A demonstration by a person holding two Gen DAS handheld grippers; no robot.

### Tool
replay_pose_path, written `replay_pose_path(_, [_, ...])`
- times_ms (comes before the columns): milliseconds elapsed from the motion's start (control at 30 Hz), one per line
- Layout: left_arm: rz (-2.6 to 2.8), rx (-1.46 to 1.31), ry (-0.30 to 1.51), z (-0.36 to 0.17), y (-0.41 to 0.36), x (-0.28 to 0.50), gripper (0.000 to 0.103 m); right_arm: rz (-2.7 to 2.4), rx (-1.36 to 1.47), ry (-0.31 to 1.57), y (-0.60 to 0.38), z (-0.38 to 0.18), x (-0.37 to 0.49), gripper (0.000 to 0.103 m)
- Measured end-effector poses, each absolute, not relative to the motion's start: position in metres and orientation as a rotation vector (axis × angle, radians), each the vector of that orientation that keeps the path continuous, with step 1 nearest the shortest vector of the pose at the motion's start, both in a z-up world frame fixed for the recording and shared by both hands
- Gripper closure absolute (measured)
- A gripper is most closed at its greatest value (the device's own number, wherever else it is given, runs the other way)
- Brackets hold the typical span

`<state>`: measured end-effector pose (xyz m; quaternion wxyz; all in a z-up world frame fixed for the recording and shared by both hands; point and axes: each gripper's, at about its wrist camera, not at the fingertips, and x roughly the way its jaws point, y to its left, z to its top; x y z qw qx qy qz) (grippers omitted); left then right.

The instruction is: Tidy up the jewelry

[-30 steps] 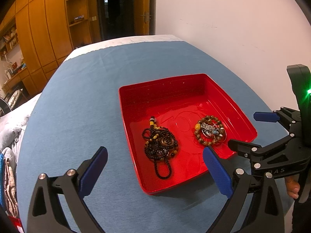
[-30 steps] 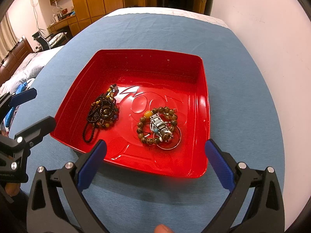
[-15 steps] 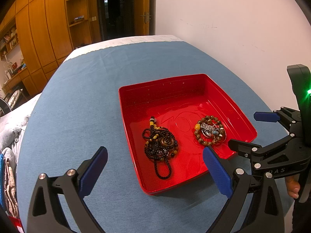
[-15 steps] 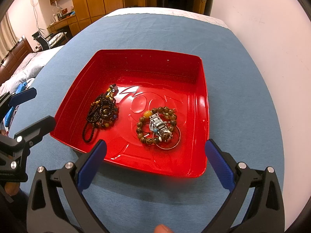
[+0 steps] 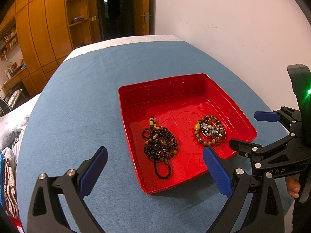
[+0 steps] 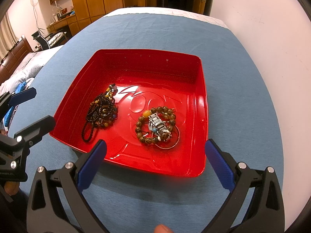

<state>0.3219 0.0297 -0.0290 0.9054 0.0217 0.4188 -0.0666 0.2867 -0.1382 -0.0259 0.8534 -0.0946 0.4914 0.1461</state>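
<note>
Almost nothing has moved since a second ago; only the right wrist view has shifted a tiny bit, and both tools still wait in front of the red tray [image 6: 202, 101]. The left gripper [image 5: 153, 171] is spread wide and holds nothing. The right gripper [image 6: 155, 160] is spread wide too, and empty.

All the jewelry sits inside the tray on the blue cloth [image 5: 77, 97]. The dark bead necklace [image 6: 101, 112] lies in a heap on the tray's left side. The brown bead bracelet [image 6: 155, 124] lies on the right side, with a silver metal band [image 6: 158, 125] and a thin wire ring [image 6: 171, 145] piled in and under it.

No piece looks picked up yet, so the sorting seems about to start or already finished.
</note>
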Motion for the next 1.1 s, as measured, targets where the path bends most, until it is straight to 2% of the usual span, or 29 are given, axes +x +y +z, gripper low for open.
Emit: replay_pose_path(1100, [-0.136,0.045,0.865,-0.029,0.0289,0.3203,0.005,0.301,-0.206,1.034,-0.1395,-0.0243,0.2848,0.003])
